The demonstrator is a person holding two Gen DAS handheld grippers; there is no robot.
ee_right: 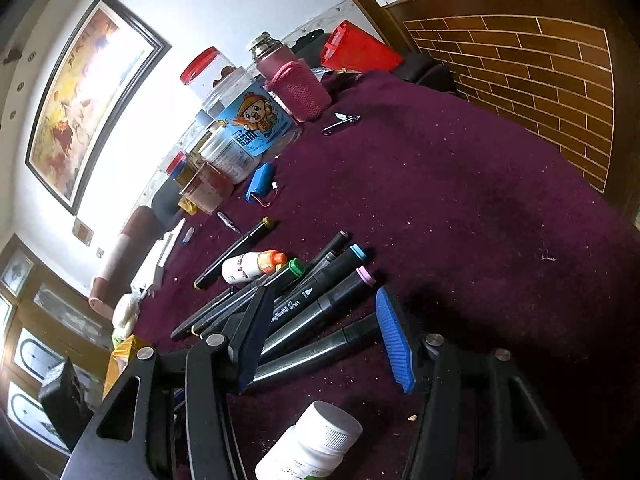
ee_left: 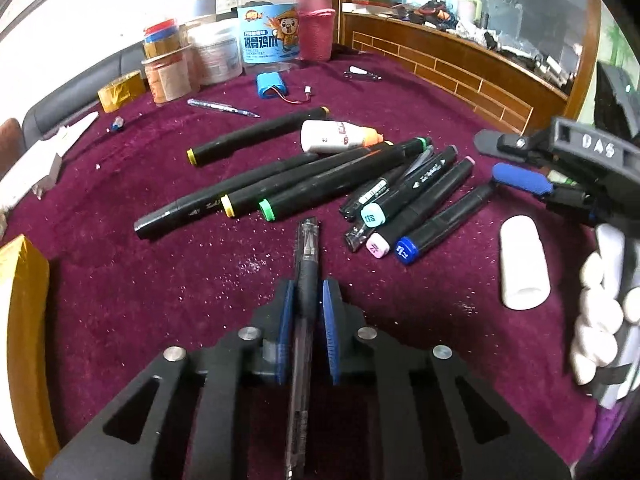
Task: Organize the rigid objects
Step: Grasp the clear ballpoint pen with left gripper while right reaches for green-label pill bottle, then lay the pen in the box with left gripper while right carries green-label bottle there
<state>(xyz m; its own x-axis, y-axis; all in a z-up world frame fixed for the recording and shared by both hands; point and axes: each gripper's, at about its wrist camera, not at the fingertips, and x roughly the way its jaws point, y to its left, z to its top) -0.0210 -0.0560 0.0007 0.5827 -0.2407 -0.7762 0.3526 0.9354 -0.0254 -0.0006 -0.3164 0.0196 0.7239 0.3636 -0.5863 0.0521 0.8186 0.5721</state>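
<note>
Sorting looked about half done. Black art markers and short colour-capped markers lay gathered in a loose fan at mid-bench on the maroon cloth bench.

Left gripper was clamped on a clear-barrelled black gel pen, held just near of the fan, not yet placed.

Right gripper stood spread wide, holding nothing, straddling the markers' right ends.

One yellow-ended black marker and a thin clear pen lay apart, farther back.

Far clear plastic jar with cartoon label held dark pieces near its top; red-lidded clear jar looked nearly empty.
</note>
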